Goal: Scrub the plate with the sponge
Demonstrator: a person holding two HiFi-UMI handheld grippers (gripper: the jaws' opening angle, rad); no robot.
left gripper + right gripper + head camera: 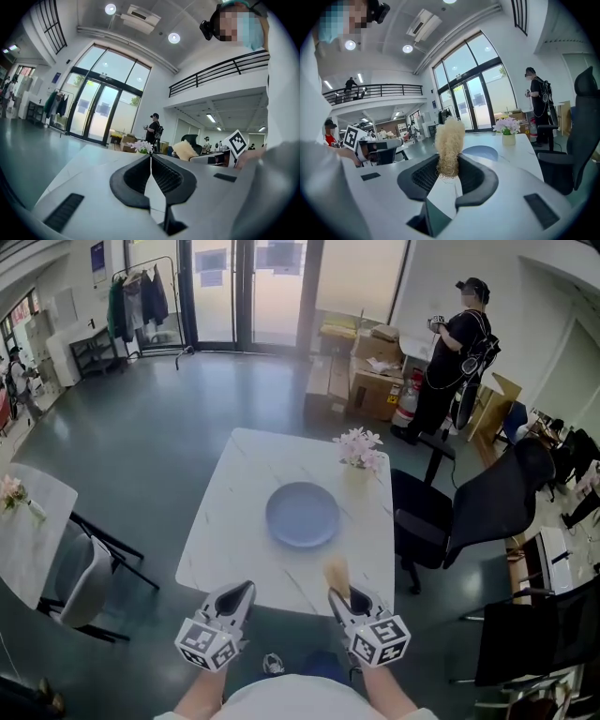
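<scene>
pinching the sponge (336, 575) by its lower end, my right hand-held gripper (343, 598) hangs on the near side of the plate (302, 514), well apart from it. most of the sponge stands free above the jaws, so i judge the grip shallow: if i press it hard on the plate it could fold over or pull out. my left hand-held gripper (246, 591) is pressed together with nothing in it, also on the plate's near side, and nothing steadies the plate. it lies loose on the smooth table (234, 521), so a firm scrub could push it toward the flowers (359, 448) just beyond it and tip them. coming in too low, a jaw rather than the sponge could hit the plate's rim.
</scene>
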